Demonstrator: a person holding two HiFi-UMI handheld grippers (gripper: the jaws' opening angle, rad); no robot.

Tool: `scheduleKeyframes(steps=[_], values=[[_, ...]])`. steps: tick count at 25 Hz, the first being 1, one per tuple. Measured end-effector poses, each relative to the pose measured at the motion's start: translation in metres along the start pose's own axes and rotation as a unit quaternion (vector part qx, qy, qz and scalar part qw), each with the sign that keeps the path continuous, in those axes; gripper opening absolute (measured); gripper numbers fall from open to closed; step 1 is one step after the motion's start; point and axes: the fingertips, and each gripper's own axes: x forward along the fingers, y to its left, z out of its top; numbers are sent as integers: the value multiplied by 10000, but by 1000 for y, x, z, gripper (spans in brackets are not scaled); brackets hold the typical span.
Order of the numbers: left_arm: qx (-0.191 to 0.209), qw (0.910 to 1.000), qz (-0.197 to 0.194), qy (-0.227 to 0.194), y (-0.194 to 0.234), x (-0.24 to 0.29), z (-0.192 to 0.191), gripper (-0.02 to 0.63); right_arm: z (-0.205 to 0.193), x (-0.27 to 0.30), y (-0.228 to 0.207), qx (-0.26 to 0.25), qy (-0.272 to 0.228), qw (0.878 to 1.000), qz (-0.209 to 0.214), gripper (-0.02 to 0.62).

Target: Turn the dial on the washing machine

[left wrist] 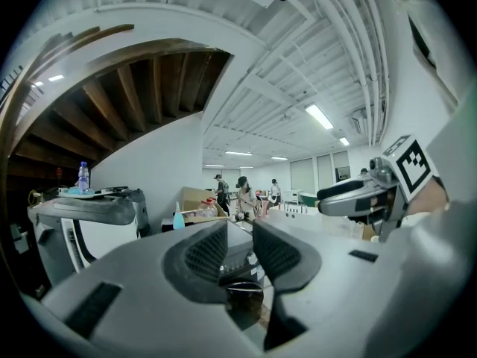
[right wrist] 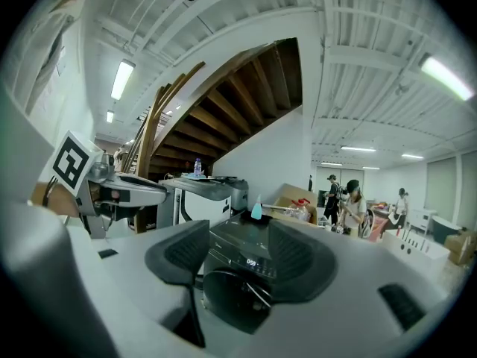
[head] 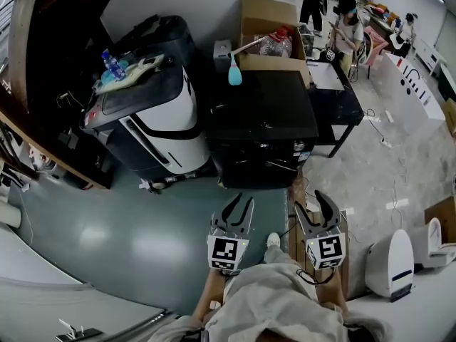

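Note:
The black front-loading washing machine (head: 262, 116) stands on the floor ahead of me, its control panel (head: 265, 147) facing me. I cannot pick out the dial. My left gripper (head: 239, 206) and right gripper (head: 318, 204) hover side by side well short of the machine, both open and empty. In the left gripper view the left gripper (left wrist: 240, 246) frames the washing machine (left wrist: 237, 265) between its jaws. Through the right gripper (right wrist: 240, 258) I see the lit display (right wrist: 252, 264) and the round door (right wrist: 232, 295) below it.
A white-and-black appliance (head: 153, 116) with a bottle on top stands left of the washer. A cardboard box (head: 267, 30) and a teal bottle (head: 234, 73) sit behind it, a black table (head: 338, 102) to its right. People work at the back. A white device (head: 390, 262) stands on the floor at right.

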Motion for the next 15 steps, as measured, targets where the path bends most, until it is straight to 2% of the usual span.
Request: scheduleKeyframes(steps=[15], values=[[68, 9990, 409, 166, 15, 106, 17, 110, 6, 87, -91, 0, -43, 9992, 398, 242]])
